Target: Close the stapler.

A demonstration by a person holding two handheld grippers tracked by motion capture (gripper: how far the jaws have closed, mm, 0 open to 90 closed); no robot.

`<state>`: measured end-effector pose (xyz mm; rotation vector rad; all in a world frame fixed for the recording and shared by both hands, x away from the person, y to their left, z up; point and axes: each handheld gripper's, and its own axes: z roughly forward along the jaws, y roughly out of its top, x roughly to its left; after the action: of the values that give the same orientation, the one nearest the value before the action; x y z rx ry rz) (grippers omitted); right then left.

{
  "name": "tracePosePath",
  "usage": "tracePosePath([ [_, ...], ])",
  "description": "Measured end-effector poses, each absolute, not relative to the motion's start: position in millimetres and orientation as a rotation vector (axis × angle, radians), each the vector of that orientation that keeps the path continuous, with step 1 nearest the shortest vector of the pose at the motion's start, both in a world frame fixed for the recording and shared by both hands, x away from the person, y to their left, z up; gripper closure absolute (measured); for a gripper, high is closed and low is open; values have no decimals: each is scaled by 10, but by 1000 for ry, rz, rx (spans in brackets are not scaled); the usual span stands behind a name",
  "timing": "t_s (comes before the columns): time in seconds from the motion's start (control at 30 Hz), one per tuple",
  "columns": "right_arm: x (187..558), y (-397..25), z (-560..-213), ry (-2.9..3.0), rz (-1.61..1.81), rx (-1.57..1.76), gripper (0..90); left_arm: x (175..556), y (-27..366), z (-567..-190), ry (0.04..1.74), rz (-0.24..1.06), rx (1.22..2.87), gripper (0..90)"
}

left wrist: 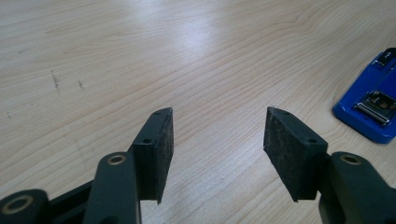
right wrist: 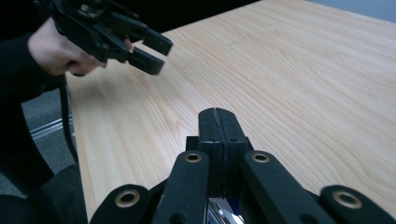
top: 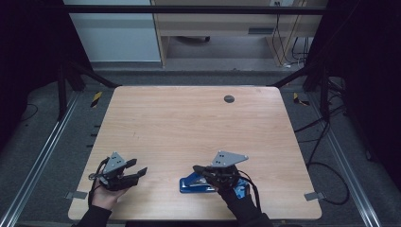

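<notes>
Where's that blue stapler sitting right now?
In the high view the blue stapler lies flat on the wooden table near its front edge, right of centre, directly under the right gripper; the left gripper is apart to its left.

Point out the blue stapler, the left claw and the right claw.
blue stapler [left wrist: 369, 109]: left gripper view, blue top.
left claw [left wrist: 218, 140]: left gripper view, gap between open fingertips.
right claw [right wrist: 218, 122]: right gripper view, seam of closed fingertips.
</notes>
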<state>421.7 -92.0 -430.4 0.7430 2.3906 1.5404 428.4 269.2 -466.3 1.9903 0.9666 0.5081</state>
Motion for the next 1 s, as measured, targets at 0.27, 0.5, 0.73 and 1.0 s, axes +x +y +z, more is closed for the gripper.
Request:
tracePosePath([
  [0.27,4215,-1074,-4385,2395,1508,799,900,4285,2693,-4666,967,505,1990,426],
  [0.5,4209,-1182,-4447,2404,1482,831,900,4284,2690,-4666,965,507,1992,426],
  [0.73,4195,-1291,-4538,2425,1443,871,900,4282,2687,-4666,966,506,1993,426],
  [1.0,4208,-1327,-4623,2450,1406,891,900,4279,2684,-4667,966,506,1993,426],
])
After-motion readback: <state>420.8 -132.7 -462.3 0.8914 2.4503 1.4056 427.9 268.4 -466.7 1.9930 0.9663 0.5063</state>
